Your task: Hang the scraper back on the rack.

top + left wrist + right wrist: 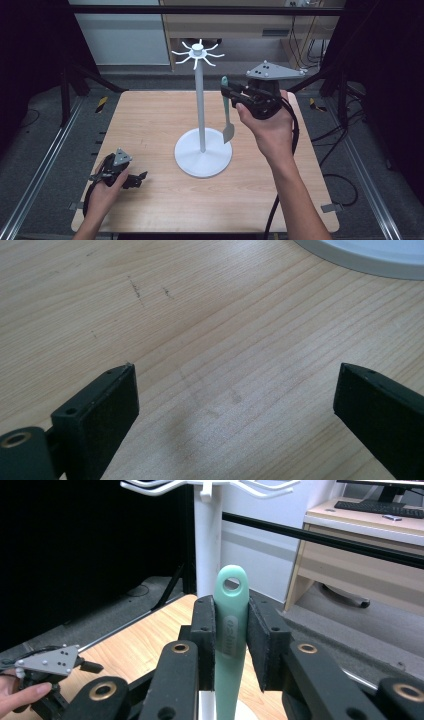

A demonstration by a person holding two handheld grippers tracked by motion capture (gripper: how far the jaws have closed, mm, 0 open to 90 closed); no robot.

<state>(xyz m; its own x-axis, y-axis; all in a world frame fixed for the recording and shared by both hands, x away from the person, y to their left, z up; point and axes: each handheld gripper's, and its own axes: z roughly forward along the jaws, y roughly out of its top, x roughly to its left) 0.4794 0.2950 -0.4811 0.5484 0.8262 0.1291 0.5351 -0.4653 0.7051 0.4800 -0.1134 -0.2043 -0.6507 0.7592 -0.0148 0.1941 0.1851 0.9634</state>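
Observation:
A white hook stand [200,100] rises from a round base [203,152] at the table's middle, with curved hooks [198,54] at its top. My right gripper [227,92] is held up to the right of the pole, shut on a teal-handled spatula [227,111] that hangs upright, blade down. In the right gripper view the teal handle [231,630] with its hanging hole sits clamped between the jaws, just before the pole [207,540]. My left gripper [140,178] rests low at the table's front left, open over bare wood [220,365].
The wooden table [150,125] stands between metal rails on a grey floor. A desk with a keyboard [380,507] is behind the table. The stand's base rim [370,260] lies just beyond my left gripper.

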